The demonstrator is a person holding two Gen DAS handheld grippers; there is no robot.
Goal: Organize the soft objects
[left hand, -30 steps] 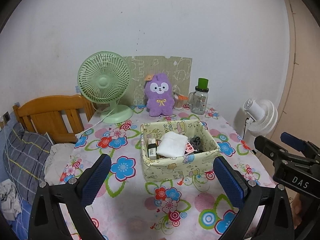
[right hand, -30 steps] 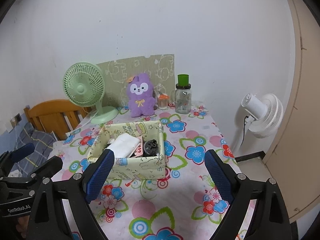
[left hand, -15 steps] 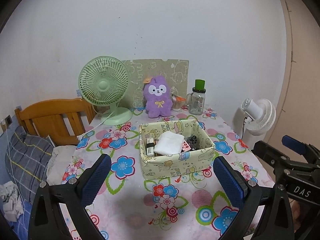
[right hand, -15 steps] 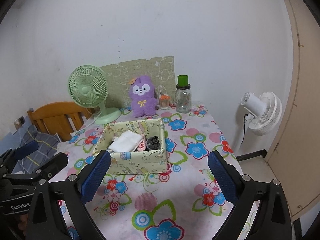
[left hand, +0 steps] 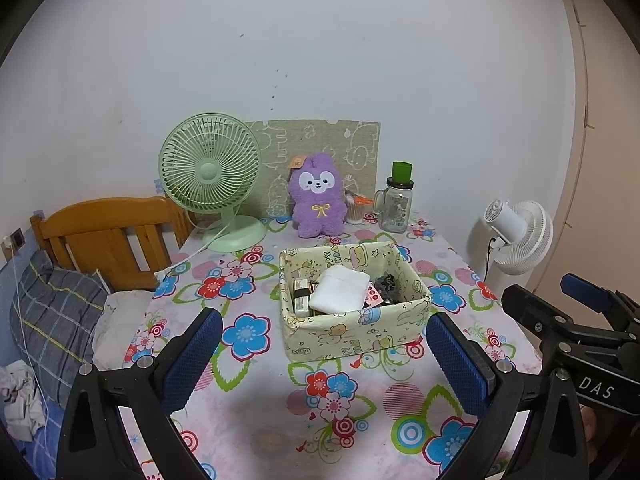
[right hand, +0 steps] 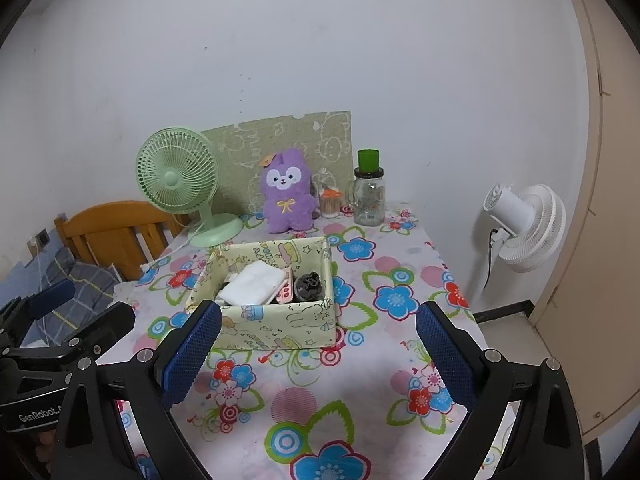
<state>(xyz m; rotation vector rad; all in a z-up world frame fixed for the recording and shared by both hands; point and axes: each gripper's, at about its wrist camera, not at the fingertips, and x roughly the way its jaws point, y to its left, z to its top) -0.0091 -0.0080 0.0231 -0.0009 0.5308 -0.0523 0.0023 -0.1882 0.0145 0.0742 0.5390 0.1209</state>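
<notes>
We've got both grippers, left [left hand: 322, 356] & right [right hand: 318, 354], spread wide w/ nothing held. The folded white cloth [left hand: 340, 289] lies in the pale-yellow cartoon-print fabric box [left hand: 352, 332]; prob light & floppy, so we'd pinch its thick folded edge

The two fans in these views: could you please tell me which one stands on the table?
The green desk fan stands on the flowered tablecloth beside the purple plush toy; the white fan stands off the table's far side.
</notes>
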